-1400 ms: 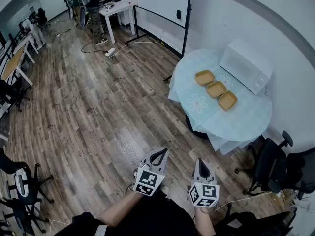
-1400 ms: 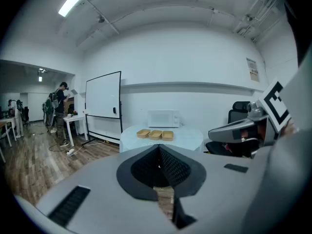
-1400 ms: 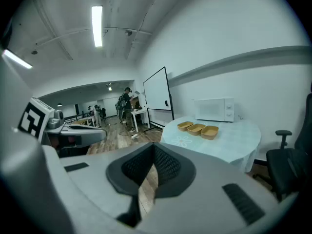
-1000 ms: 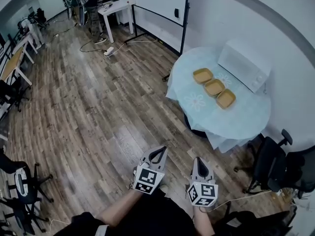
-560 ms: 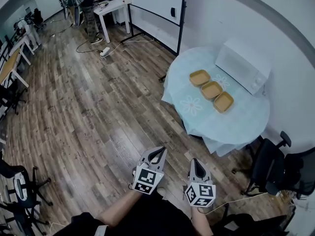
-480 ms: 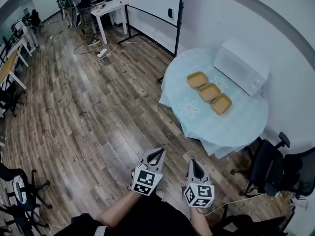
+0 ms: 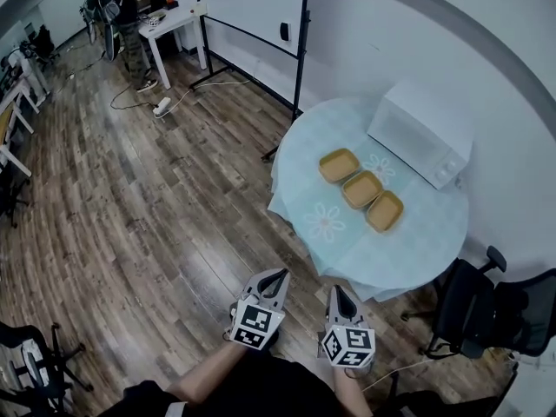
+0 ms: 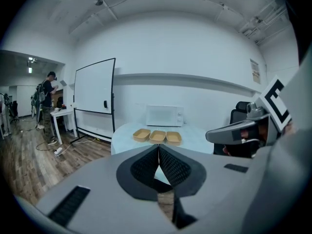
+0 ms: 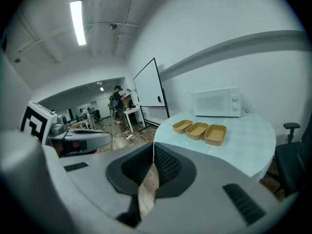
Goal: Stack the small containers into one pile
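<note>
Three small tan containers stand side by side in a row on a round table [image 7: 417, 241] with a pale blue cloth: one [image 7: 339, 164] at the far end, one [image 7: 361, 189] in the middle, one [image 7: 384, 210] nearest. The same row shows in the left gripper view [image 8: 157, 136] and the right gripper view [image 9: 197, 129]. My left gripper [image 7: 276, 276] and right gripper [image 7: 334, 293] are held low over the wooden floor, well short of the table. Both are shut with nothing between their fingers.
A white microwave [image 7: 420, 144] sits on the table behind the containers. Black office chairs [image 7: 469, 311] stand to the table's right. A whiteboard [image 7: 252, 7] on a stand is at the back, with a person [image 7: 117, 11] by a white desk beyond.
The view has moved forward and the table with its three containers now lies closer to me. Both grippers stay shut and have sunk slightly lower in the picture.
</note>
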Demonstrator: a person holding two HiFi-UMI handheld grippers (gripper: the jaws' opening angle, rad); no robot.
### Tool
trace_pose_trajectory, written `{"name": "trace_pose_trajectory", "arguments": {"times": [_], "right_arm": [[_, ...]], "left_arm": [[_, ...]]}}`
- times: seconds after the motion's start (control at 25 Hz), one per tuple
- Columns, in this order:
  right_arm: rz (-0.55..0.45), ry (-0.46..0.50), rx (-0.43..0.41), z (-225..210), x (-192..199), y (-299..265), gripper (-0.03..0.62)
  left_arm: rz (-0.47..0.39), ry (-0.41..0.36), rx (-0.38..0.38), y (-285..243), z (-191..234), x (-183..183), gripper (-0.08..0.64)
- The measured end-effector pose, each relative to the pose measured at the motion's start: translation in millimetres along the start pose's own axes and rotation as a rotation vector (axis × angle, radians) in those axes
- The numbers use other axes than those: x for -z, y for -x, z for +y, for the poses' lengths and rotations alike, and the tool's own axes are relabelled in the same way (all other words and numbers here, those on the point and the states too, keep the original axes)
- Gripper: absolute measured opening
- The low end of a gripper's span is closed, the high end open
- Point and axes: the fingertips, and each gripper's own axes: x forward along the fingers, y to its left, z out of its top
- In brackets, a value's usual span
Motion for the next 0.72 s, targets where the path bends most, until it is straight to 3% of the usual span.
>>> {"name": "trace_pose_trajectory", "arguments": {"times": [0.36, 0.72], "right_arm": [[-0.002, -0.035, 0.061, -5.1, -22.4, -62.4, 0.026], [0.018, -0.070, 0.134, -34.4, -29.2, -85.3, 0.026]], "left_arm": [[0.029, -0.014, 0.062, -49.3, 51.6, -11.4, 0.014], [0.049, -0.015, 0.128, -87.2, 55.2, -19.6, 0.014]]}}
